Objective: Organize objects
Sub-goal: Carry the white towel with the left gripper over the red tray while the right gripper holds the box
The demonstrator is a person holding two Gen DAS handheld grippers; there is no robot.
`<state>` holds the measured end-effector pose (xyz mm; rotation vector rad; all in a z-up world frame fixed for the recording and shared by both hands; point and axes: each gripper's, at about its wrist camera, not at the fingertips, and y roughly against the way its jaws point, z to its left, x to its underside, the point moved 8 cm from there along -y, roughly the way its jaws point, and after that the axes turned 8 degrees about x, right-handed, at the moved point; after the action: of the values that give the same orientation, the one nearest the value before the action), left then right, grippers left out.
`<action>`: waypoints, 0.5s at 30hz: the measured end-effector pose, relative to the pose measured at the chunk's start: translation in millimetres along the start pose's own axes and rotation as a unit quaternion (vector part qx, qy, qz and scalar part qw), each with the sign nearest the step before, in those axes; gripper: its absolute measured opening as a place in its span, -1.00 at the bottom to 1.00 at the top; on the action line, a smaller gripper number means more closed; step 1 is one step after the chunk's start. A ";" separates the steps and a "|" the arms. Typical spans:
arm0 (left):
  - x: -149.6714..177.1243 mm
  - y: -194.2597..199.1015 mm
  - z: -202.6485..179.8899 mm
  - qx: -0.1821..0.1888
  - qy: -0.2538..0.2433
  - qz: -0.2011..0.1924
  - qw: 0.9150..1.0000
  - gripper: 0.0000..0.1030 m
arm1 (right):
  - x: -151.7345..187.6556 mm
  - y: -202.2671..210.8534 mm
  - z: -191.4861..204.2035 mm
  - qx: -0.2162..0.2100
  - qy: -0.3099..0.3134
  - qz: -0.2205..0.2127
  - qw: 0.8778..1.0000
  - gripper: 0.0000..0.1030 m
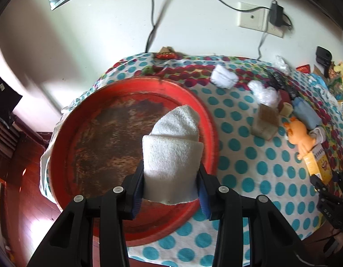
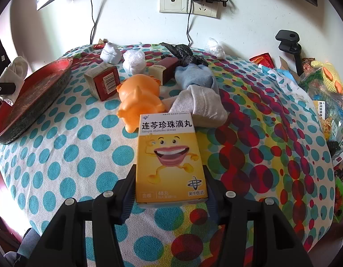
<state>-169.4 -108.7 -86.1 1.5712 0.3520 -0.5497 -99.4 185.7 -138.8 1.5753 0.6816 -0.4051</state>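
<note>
Bench under a polka-dot cloth, teal dots toward the red tray, red and yellow dots on the far side from it. Red tray sits at the bench edge, round, worn brown inside, rim red.

Left tongs clenched on a rolled white sock, held above the tray's inner floor near the rim facing the clutter; sock not touching the tray as far as can be told. In the right wrist view the same sock shows over the tray's far edge.

Right tongs grasping a yellow medicine box, cartoon mouth on the face, well apart from the tray and over the cloth; whether the box touches the cloth cannot be told.

Beyond the box, away from the tray: grey-white sock bundle touching a blue sock. Orange toy pig between the tray and those socks, just beside the box's top edge. Red-brown carton nearer the tray than the pig. Black bag by the wall. Second rolled white sock, white plastic wad beside it, both behind the carton.
</note>
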 end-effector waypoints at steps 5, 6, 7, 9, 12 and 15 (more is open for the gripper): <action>0.7 -4.7 31.4 -0.011 0.021 0.003 1.000 -0.24 | 0.3 0.5 -1.1 0.002 0.000 0.001 1.000 0.04; 1.3 -5.7 36.5 -0.014 0.025 0.004 1.000 -0.24 | 0.2 0.8 -0.8 0.002 0.000 0.001 1.000 0.04; 1.9 -7.3 41.7 -0.015 0.028 0.005 0.999 -0.24 | 0.0 0.8 -0.3 0.002 -0.001 0.002 1.000 0.04; 4.7 -11.5 51.2 -0.017 0.035 0.009 0.999 -0.24 | 0.5 1.0 -0.3 0.004 -0.001 0.003 1.000 0.04; 10.3 -18.0 66.1 -0.018 0.048 0.016 0.999 -0.24 | 1.6 1.2 -1.2 0.005 -0.002 0.003 1.000 0.04; 14.6 -22.8 83.5 -0.021 0.067 0.019 0.997 -0.24 | 2.6 2.5 -2.5 0.009 -0.003 0.004 1.000 0.04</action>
<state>-180.5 -191.1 -114.1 1.5750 0.4320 -0.4057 -96.3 188.7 -138.2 1.5927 0.6689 -0.4099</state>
